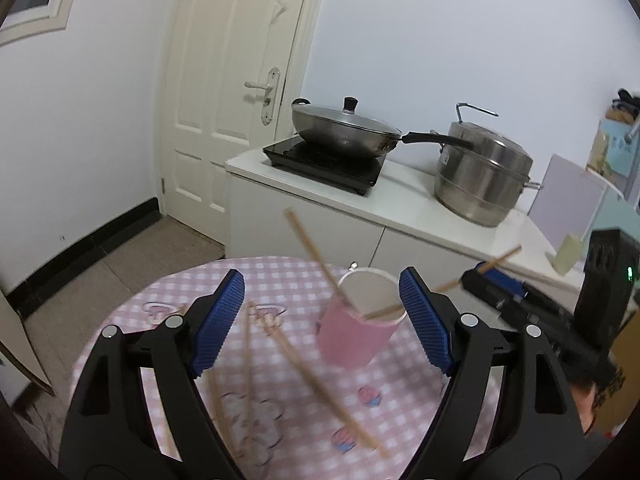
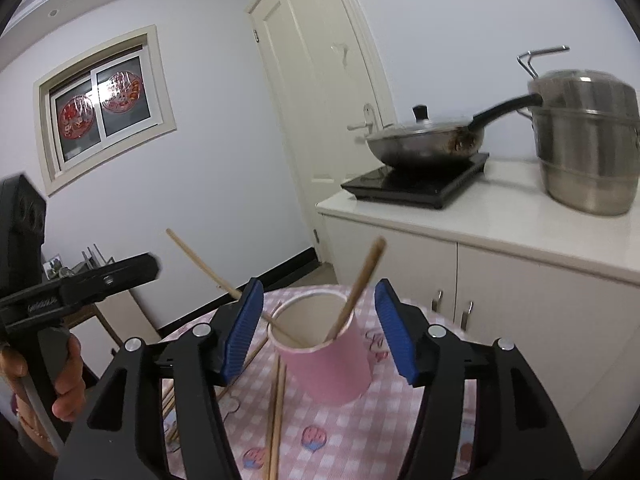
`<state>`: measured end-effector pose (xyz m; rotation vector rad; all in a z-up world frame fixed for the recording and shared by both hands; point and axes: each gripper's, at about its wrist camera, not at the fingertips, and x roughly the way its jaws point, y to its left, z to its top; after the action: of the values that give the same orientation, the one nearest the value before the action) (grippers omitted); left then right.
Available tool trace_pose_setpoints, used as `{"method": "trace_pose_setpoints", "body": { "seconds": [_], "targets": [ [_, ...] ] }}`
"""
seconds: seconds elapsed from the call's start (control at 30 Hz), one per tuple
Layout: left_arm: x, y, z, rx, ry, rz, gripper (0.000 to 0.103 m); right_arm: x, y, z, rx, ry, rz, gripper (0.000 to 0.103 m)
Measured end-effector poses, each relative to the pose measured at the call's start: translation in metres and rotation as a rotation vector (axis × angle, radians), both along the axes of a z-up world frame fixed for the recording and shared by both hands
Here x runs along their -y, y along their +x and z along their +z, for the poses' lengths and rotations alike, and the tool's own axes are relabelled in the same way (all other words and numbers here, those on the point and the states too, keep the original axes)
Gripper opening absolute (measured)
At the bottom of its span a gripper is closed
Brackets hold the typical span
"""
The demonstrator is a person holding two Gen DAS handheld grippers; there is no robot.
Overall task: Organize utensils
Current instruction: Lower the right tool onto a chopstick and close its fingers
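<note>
A pink paper cup (image 1: pixel 356 328) stands on the small round table with the pink checked cloth (image 1: pixel 280 276); it also shows in the right wrist view (image 2: pixel 328 356). Two wooden chopsticks (image 1: pixel 308 252) lean out of the cup (image 2: pixel 360 284). Several more chopsticks (image 1: pixel 320 384) lie loose on the cloth (image 2: pixel 276 412). My left gripper (image 1: pixel 322 316) is open and empty, above the table just left of the cup. My right gripper (image 2: pixel 320 328) is open and empty, its jaws on either side of the cup without touching it. The right gripper's body (image 1: pixel 540 312) shows at the right.
A white counter (image 1: pixel 400 208) stands behind the table with an induction hob (image 1: pixel 324 160), a lidded wok (image 1: pixel 344 128) and a steel steamer pot (image 1: pixel 484 176). A white door (image 1: pixel 236 92) is at the back. The left gripper's handle and the hand (image 2: pixel 60 368) show at the left.
</note>
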<state>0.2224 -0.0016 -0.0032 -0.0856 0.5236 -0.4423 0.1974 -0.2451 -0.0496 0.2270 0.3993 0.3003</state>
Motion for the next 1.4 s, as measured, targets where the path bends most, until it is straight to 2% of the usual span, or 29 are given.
{"method": "trace_pose_setpoints", "body": {
  "seconds": [0.17, 0.33, 0.5, 0.67, 0.73, 0.77, 0.83, 0.9, 1.0, 1.1, 1.23, 1.4],
  "targets": [
    [-0.049, -0.019, -0.014, -0.029, 0.007, 0.019, 0.079, 0.002, -0.016, -0.012, -0.051, 0.002, 0.004, 0.057],
    [-0.093, -0.024, -0.042, -0.079, 0.058, 0.094, 0.079, -0.006, -0.027, -0.034, -0.116, -0.022, 0.035, 0.057],
    [-0.124, -0.006, -0.082, -0.229, 0.081, 0.178, 0.079, -0.031, -0.032, -0.057, -0.161, -0.118, 0.079, 0.057],
    [-0.133, 0.021, -0.121, -0.389, 0.073, 0.19, 0.079, -0.058, -0.024, -0.075, -0.23, -0.177, 0.156, 0.057],
    [-0.13, 0.027, -0.132, -0.416, 0.096, 0.187, 0.079, -0.07, -0.02, -0.081, -0.256, -0.21, 0.189, 0.057],
    [-0.129, 0.03, -0.136, -0.425, 0.104, 0.187, 0.077, -0.074, -0.017, -0.082, -0.269, -0.224, 0.197, 0.057],
    [-0.128, 0.037, -0.144, -0.455, 0.115, 0.194, 0.063, -0.082, -0.01, -0.086, -0.298, -0.249, 0.204, 0.057],
    [-0.128, 0.045, -0.154, -0.498, 0.124, 0.198, 0.056, -0.088, -0.002, -0.093, -0.333, -0.274, 0.215, 0.052],
    [-0.125, 0.048, -0.156, -0.498, 0.156, 0.202, 0.052, -0.094, 0.006, -0.101, -0.373, -0.303, 0.228, 0.041],
    [-0.122, 0.05, -0.155, -0.49, 0.197, 0.207, 0.043, -0.097, 0.015, -0.108, -0.399, -0.336, 0.219, 0.036],
    [-0.121, 0.055, -0.154, -0.496, 0.194, 0.191, 0.038, -0.102, 0.021, -0.113, -0.422, -0.356, 0.227, 0.032],
    [-0.12, 0.056, -0.155, -0.499, 0.192, 0.186, 0.037, -0.108, 0.032, -0.118, -0.446, -0.405, 0.209, 0.03]
  ]
}}
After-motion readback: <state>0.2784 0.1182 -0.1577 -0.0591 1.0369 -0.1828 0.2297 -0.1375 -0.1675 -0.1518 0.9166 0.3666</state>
